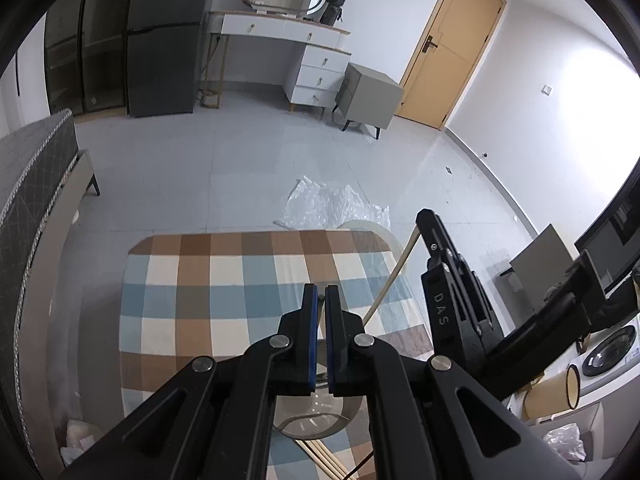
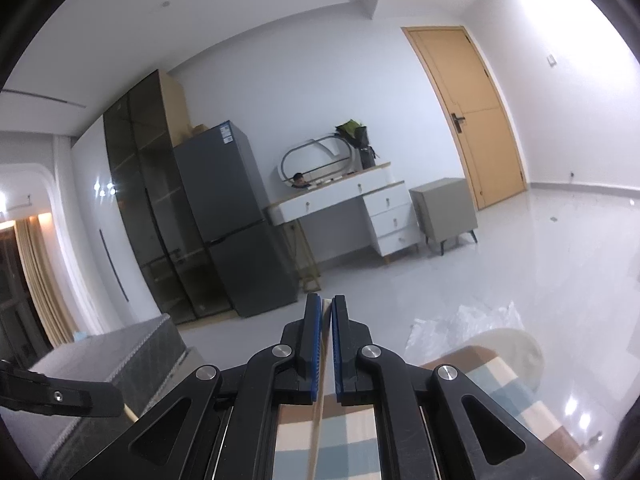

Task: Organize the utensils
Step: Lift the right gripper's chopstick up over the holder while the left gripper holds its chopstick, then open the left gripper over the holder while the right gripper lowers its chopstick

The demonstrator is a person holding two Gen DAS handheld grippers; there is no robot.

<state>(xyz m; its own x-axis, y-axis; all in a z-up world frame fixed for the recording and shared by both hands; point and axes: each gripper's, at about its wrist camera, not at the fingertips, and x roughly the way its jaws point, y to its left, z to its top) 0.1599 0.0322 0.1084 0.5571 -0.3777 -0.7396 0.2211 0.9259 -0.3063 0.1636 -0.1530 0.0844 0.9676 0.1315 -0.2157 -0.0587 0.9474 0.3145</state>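
My left gripper point(image 1: 321, 290) is shut, its blue pads almost touching, over a clear glass jar point(image 1: 318, 416) on the checked tablecloth point(image 1: 224, 296); whether it pinches the jar's rim I cannot tell. Several pale wooden chopsticks point(image 1: 320, 456) lie on the cloth below the jar. My right gripper point(image 2: 327, 304) is shut on a pale wooden chopstick point(image 2: 320, 396) that runs down between its pads. In the left wrist view the right gripper point(image 1: 424, 220) is raised at the table's right edge with that chopstick point(image 1: 390, 276) slanting down toward the jar.
A clear plastic sheet point(image 1: 332, 204) lies on the floor beyond the table. A bed point(image 1: 32, 184) stands at left. A fridge point(image 2: 232, 216), a white dresser point(image 2: 360, 204) and a grey nightstand point(image 2: 444, 208) line the far wall. Boxes and a cup point(image 1: 572, 384) sit at right.
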